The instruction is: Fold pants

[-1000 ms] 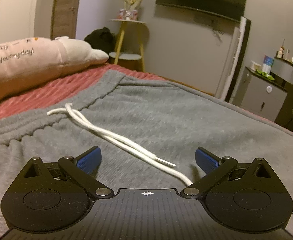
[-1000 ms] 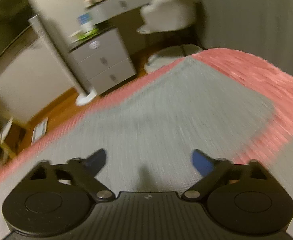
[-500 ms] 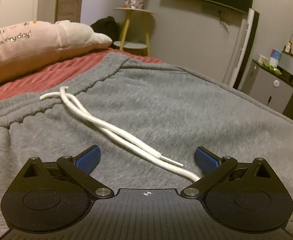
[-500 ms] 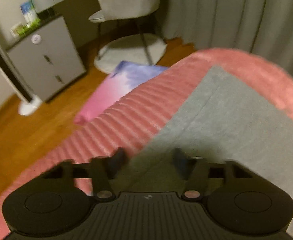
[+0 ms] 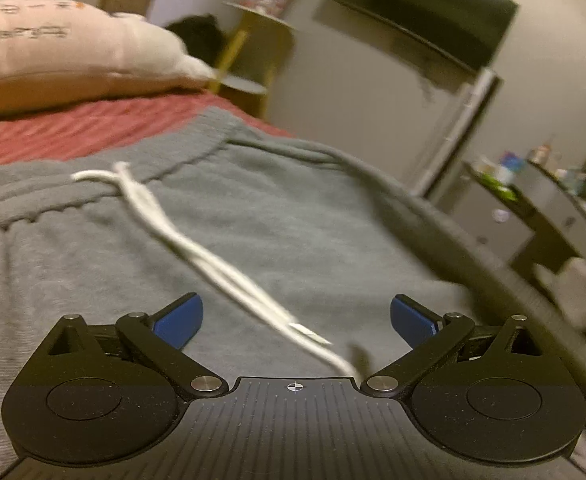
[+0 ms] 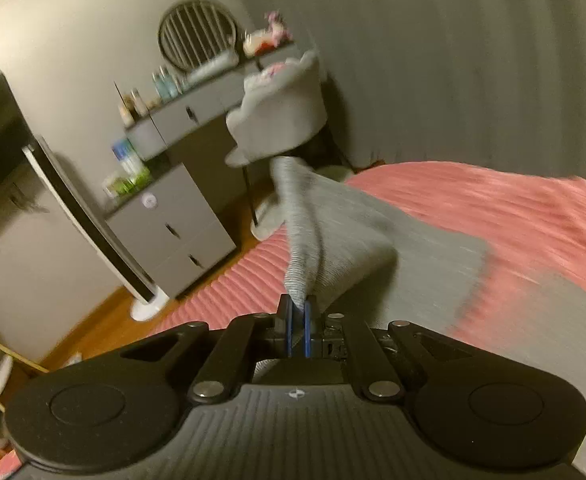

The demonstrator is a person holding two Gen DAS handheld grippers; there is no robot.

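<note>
Pinching the soft, floppy grey knit sweatpants (image 6: 373, 232) at a leg cuff, right gripper (image 6: 297, 322) has just clamped; left gripper (image 5: 296, 316) gapes near waistband.

My left gripper (image 5: 296, 316) hung with jaws wide apart over the grey pants (image 5: 253, 224), their white drawstring (image 5: 197, 248) running diagonally from the waistband at upper left.

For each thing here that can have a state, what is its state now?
right gripper: shut on the pants cuff
pants cuff: pinched, lifted off the bed
left gripper: open, holding nothing
pants: spread on the bed, waistband end flat
drawstring: loose on the pants
</note>
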